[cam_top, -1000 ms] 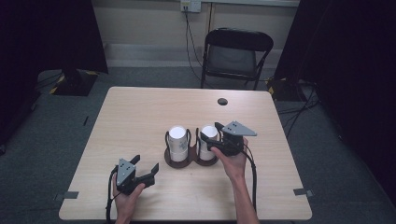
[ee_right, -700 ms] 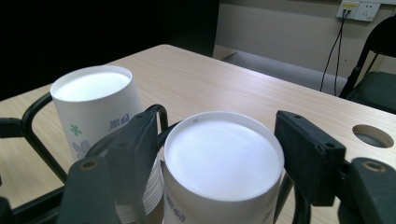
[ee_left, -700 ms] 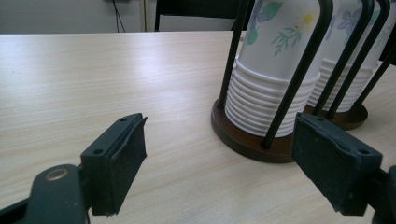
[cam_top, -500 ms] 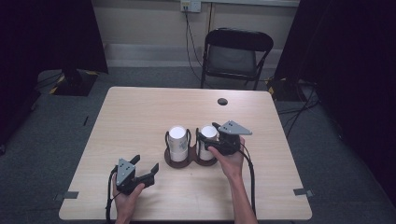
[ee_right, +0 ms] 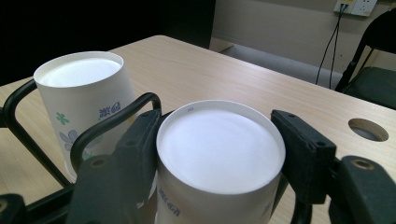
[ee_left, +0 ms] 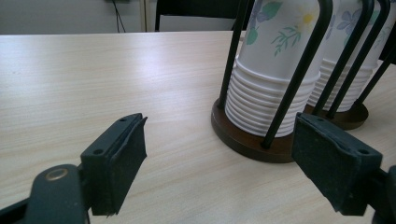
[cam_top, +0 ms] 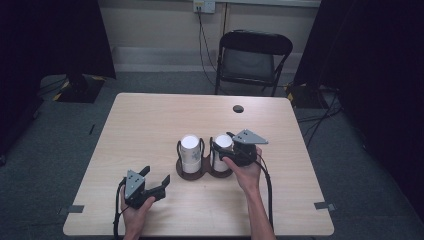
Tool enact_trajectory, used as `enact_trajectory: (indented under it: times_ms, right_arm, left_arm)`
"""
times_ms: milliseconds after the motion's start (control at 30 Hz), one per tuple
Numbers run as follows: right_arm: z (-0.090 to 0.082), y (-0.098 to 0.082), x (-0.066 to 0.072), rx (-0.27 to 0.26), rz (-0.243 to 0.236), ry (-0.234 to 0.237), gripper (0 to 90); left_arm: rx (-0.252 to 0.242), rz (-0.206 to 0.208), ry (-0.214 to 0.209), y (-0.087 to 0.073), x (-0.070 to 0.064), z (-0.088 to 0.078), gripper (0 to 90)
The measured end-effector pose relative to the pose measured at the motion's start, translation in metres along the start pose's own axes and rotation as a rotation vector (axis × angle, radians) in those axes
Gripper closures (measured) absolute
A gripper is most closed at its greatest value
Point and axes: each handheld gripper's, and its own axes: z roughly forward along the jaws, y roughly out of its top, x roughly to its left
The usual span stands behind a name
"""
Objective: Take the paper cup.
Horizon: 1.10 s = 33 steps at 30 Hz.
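The right gripper (ee_right: 219,154) has just been closing and clamps the top cup (ee_right: 220,158) of the right stack, upside-down white paper cups with floral print, ribbed rims nested, probably a dozen. Both stacks sit in a black-wire holder (cam_top: 195,172) mid-surface (cam_top: 150,120). The left gripper (ee_left: 233,163) rests open nearby.

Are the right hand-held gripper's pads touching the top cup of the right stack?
Touching. The right gripper view shows the right hand-held gripper, its jaws just closing, with both pads against the top cup.

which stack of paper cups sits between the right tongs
The right-hand cup stack, with the right tongs closing around its top cup; the left-hand stack stands free beside it.
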Motion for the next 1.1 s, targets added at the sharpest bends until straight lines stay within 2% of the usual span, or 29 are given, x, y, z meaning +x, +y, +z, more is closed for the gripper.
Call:
enact_trajectory:
  times_ms: [300,833,1100]
  right_arm:
    - [-0.004,0.005,-0.003,-0.027,0.028,0.006,36.1]
    - [-0.012,0.017,-0.005,-0.05,0.035,0.007,36.8]
    - [-0.016,0.025,-0.006,-0.068,0.035,0.014,36.9]
  left_arm:
    - [-0.002,0.003,0.0,0.0,-0.001,0.0,18.0]
    - [0.001,0.018,0.0,0.0,-0.002,0.0,18.5]
    - [-0.002,0.004,-0.003,0.0,-0.001,0.0,18.3]
